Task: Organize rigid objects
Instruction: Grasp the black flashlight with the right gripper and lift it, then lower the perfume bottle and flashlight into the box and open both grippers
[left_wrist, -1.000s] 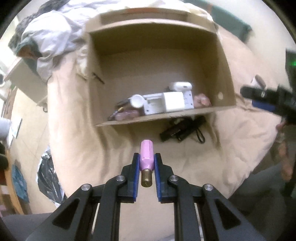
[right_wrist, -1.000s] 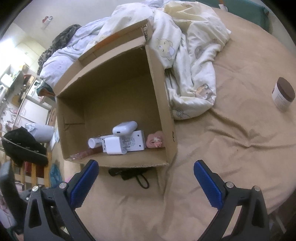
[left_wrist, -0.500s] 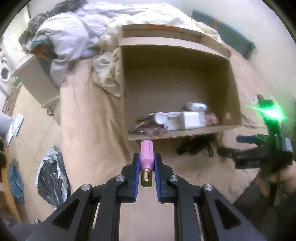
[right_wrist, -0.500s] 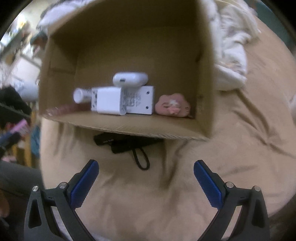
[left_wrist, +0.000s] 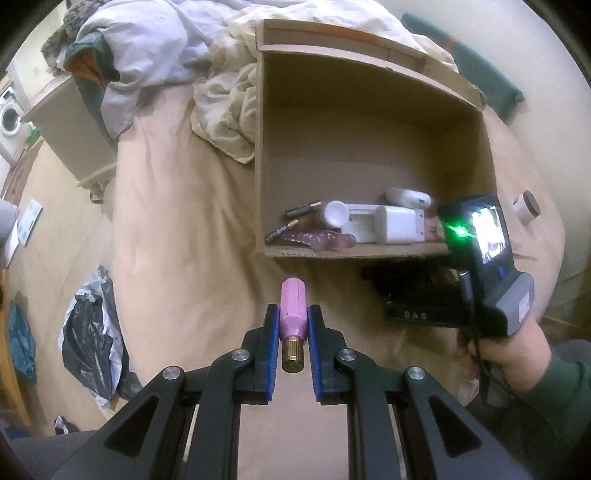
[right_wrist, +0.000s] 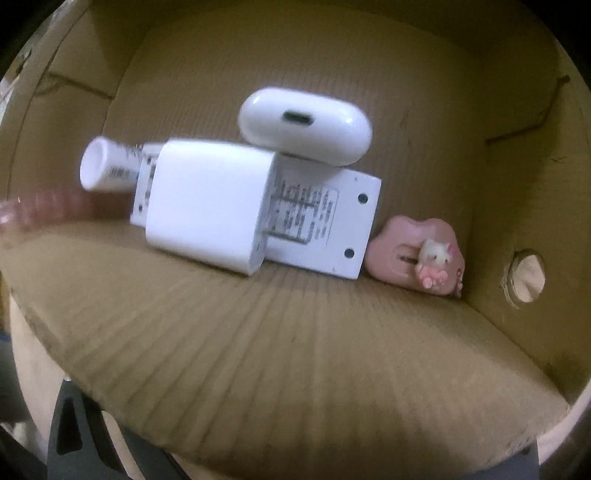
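The left gripper (left_wrist: 292, 332) pinches a pink tube (left_wrist: 293, 308) with a brass end, low in the middle of the left wrist view, over the bed (left_wrist: 177, 236) and just short of the box (left_wrist: 373, 252); so that piece is lifted but not yet put away. The box lies open at upper right of the frame, and along its near wall sit a white charger (right_wrist: 208, 208) on a flat adapter (right_wrist: 325, 221), an earbud case (right_wrist: 304, 123) resting on top of them, a white bottle (right_wrist: 107, 166) at left, a pink clip (right_wrist: 417, 254) at right, and two dark pens (left_wrist: 301, 210) with a clear pink thing (left_wrist: 325, 240); these look sorted already. Just outside the box's near edge, on the bed, lies a black item (left_wrist: 417, 284), partly hidden by the right gripper's body; a brown-lidded jar (left_wrist: 526, 212) stands at the right edge; both seem left to do. Of the right gripper I cannot tell whether it is spread or pressed together; its fingertips show in neither view, and its camera looks closely into the box. By my reckoning the task is past halfway.
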